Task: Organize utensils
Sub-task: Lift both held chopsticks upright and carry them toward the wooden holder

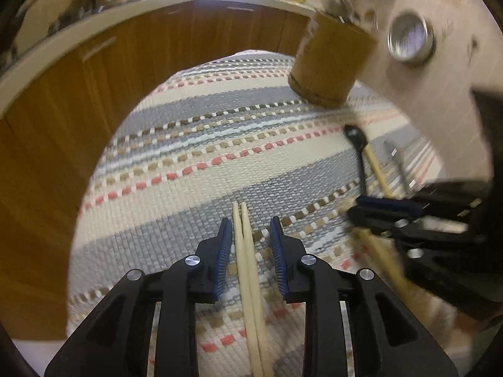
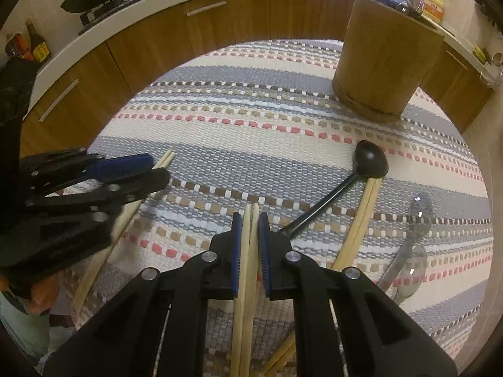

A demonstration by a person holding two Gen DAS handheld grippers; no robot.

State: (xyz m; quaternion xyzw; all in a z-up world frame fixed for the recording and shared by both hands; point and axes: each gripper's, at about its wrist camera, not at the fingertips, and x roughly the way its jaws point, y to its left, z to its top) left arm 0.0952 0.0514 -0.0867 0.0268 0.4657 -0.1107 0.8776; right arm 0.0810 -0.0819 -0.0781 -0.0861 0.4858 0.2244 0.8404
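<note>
The left gripper [image 1: 248,235] stands with jaws apart around a pair of chopsticks [image 1: 248,270] lying on the striped woven mat [image 1: 195,144]. The right gripper [image 2: 250,238] is clamped on its own chopstick pair [image 2: 248,270]. Nearby lie a black ladle [image 2: 371,158], a third chopstick pair [image 2: 361,216] and clear plastic spoons [image 2: 415,223]. A wooden utensil holder [image 2: 386,59] stands further back. Beyond run wood-fronted cabinets [image 2: 151,44] under a white counter [image 2: 103,23]; bottle labels there are unreadable.

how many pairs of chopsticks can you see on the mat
4 pairs of pale wooden chopsticks: one between the right gripper fingers, one beside the left gripper, one under the black ladle, one at the bottom edge. More may be hidden.
</note>
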